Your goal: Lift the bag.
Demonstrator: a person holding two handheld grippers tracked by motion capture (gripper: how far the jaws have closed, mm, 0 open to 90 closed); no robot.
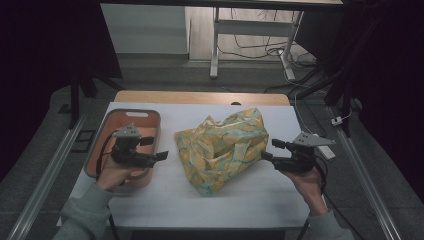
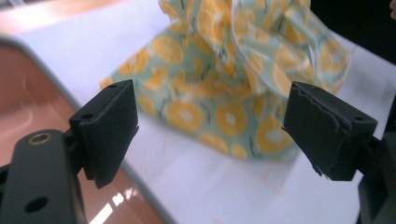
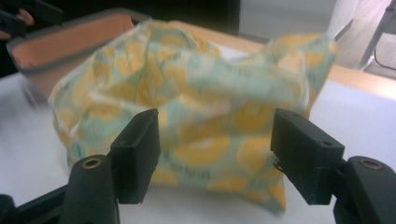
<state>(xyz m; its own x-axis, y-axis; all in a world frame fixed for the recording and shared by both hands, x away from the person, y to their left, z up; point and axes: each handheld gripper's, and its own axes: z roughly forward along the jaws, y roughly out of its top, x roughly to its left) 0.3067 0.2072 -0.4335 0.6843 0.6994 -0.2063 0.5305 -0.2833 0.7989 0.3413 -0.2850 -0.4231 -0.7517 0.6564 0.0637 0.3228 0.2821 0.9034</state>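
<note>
Midway across the desk (image 1: pixel 150 200) lies a crumpled cloth (image 1: pixel 220 150), between the left gripper (image 1: pixel 161 155) and the right gripper (image 1: pixel 270 150). Both stand wide and empty, aimed inward; the right one sits nearer.

No legible txt — no labels, brands, nos.

My cloth (image 1: pixel 222 150) is pale mint green, printed all over with orange-yellow citrus slices that have white centres and thin dark sprigs between them. At its nine o'clock sits the basin (image 1: pixel 150 116), salmon pink inside with a grey rim. The table cover (image 1: pixel 260 197) is plain white. My left gripper (image 1: pixel 155 150) and right gripper (image 1: pixel 270 150) are matt black with grey top plates.
</note>
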